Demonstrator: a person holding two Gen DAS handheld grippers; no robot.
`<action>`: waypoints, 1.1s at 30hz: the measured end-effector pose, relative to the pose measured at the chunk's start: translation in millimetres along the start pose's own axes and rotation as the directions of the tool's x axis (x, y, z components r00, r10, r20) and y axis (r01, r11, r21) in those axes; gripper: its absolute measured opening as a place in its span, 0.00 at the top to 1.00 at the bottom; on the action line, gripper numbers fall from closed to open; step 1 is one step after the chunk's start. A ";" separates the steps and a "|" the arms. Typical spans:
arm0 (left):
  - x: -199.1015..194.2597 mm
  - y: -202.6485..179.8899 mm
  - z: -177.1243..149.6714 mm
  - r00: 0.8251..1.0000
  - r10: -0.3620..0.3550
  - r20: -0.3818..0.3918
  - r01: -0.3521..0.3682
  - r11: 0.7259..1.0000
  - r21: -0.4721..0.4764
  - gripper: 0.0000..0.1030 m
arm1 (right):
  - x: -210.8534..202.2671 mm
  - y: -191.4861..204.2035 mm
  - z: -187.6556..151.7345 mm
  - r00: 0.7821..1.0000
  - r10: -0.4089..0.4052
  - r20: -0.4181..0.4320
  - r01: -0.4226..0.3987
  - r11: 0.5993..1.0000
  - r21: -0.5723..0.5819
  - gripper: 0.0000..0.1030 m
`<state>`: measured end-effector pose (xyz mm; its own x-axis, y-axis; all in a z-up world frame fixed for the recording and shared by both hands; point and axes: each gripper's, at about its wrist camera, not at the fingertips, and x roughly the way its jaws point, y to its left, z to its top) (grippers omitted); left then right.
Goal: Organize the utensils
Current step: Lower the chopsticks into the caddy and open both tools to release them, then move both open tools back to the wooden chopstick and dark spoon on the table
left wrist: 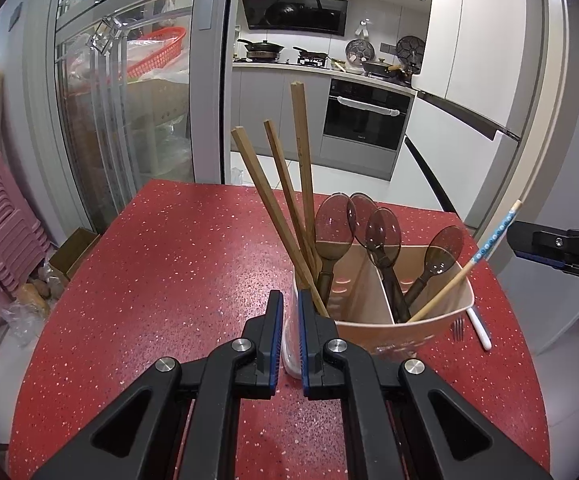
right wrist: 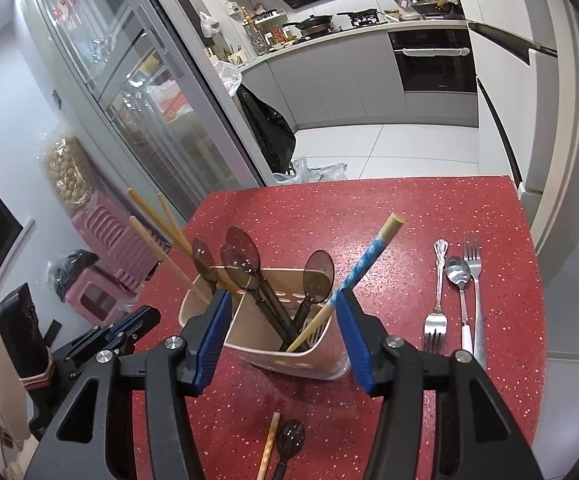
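Note:
A beige two-compartment utensil holder (left wrist: pixel 441 316) (right wrist: pixel 321 364) stands on the red table. It holds wooden chopsticks (left wrist: pixel 277 200), several brown plastic spoons (left wrist: pixel 381 232) (right wrist: pixel 245 256) and a blue-patterned chopstick (left wrist: pixel 485 252) (right wrist: pixel 359 268). My left gripper (left wrist: pixel 290 304) is shut on the holder's near corner wall. My right gripper (right wrist: pixel 283 300) is open, its fingers on either side of the holder, and empty. Two forks (right wrist: pixel 437 312), (right wrist: pixel 474 276) and a metal spoon (right wrist: pixel 460 280) lie to the right of the holder. A chopstick (right wrist: pixel 269 444) and a brown spoon (right wrist: pixel 289 440) lie in front of it.
The table's far edge (right wrist: pixel 369 184) faces a kitchen floor with bags. Pink stools (left wrist: pixel 5 220) and a box stand to the left of the table. A fork and a white handle (left wrist: pixel 479 326) show behind the holder in the left wrist view.

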<state>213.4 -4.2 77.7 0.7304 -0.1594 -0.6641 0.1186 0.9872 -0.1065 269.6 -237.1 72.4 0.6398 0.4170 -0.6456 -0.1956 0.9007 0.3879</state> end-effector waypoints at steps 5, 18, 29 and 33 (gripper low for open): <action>-16.8 5.0 -13.9 1.000 -0.009 0.011 0.009 1.000 -0.014 0.70 | -16.0 10.1 -14.0 1.000 0.025 0.006 -0.025 1.000 -0.013 0.33; -42.3 17.7 -81.0 1.000 0.005 0.002 -0.004 0.998 -0.064 0.00 | -14.6 13.4 -89.0 0.992 0.065 -0.105 -0.061 0.997 0.043 0.19; 31.4 3.7 -146.3 0.989 0.031 -0.146 -0.036 0.999 -0.036 0.00 | 37.0 -1.1 -157.1 0.934 -0.164 -0.316 0.174 0.985 0.002 0.18; 49.7 12.8 -162.5 0.982 0.032 -0.184 -0.043 0.997 -0.057 0.00 | 52.4 -0.7 -169.8 0.915 -0.193 -0.355 0.202 0.979 -0.012 0.18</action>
<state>141.9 0.6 -77.0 0.5977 -0.1249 -0.7919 0.0483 0.9916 -0.1200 177.0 -195.2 -73.3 0.3596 0.2508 -0.8988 -0.0710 0.9678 0.2416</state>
